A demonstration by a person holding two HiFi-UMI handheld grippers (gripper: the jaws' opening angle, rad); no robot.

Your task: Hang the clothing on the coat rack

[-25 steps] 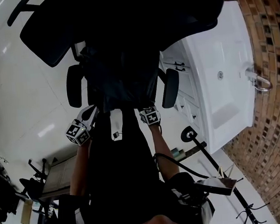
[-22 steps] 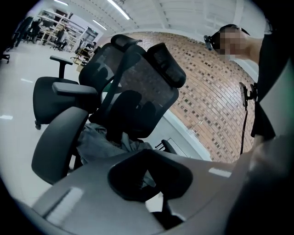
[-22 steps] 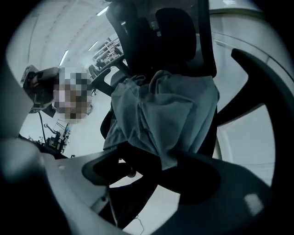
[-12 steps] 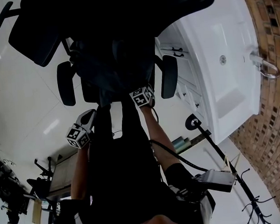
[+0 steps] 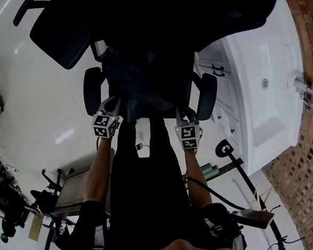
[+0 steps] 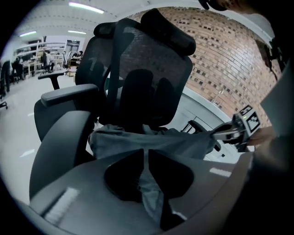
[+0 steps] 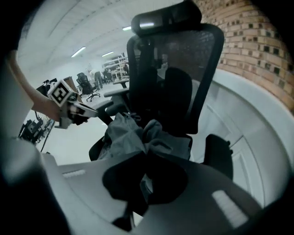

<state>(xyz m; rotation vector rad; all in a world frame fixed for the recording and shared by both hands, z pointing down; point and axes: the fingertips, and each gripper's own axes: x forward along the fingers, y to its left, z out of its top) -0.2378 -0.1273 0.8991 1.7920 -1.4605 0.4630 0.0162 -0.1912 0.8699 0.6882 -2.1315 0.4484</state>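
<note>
While the grey garment (image 6: pixel 165 140) lies bunched on the seat of the black office chair (image 6: pixel 151 59), we grip it at two places. Our left gripper (image 6: pixel 147 160) has its jaws pressed together on a fold at the near edge. Our right gripper (image 7: pixel 145 165) has just been closing its jaws, which now pinch cloth at the garment's other side.
</note>
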